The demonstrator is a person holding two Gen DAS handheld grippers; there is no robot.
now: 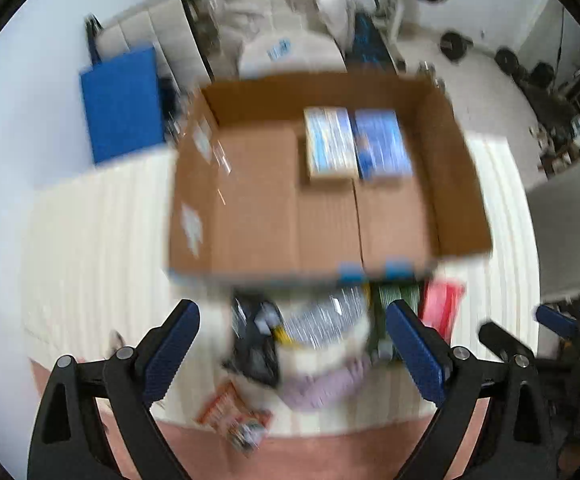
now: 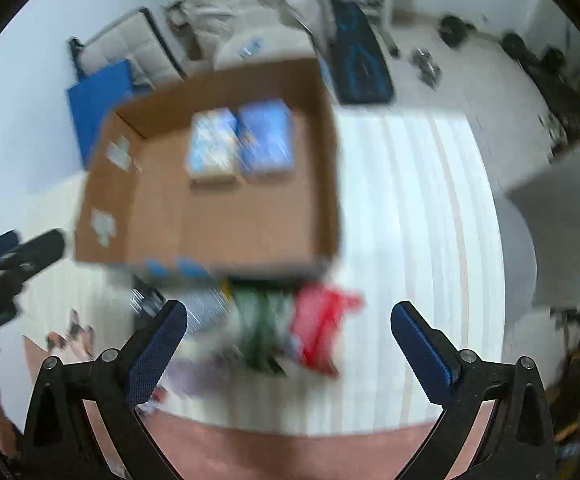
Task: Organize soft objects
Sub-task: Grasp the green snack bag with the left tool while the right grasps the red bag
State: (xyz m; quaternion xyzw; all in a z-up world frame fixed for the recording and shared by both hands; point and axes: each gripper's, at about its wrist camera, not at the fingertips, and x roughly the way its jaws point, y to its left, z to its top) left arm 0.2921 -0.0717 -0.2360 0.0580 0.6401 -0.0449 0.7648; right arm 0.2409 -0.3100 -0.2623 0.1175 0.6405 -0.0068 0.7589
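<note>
An open cardboard box (image 1: 257, 208) sits on a white ribbed table; it also shows in the right wrist view (image 2: 161, 216). Two blue packs (image 1: 354, 144) lie side by side at its far end, also seen in the right wrist view (image 2: 241, 140). In front of the box lies a blurred pile: a silvery pack (image 1: 326, 320), a lilac pack (image 1: 322, 384), a green pack (image 2: 261, 328) and a red pack (image 2: 318, 332). My left gripper (image 1: 292, 354) is open and empty above the pile. My right gripper (image 2: 290, 350) is open and empty above the green and red packs.
An orange packet (image 1: 229, 408) lies near the table's front edge. A grey chair (image 1: 570, 232) stands at the right. A blue mat (image 1: 121, 104) leans against the wall at the left. Weights and a bench stand on the floor behind. Both views are motion-blurred.
</note>
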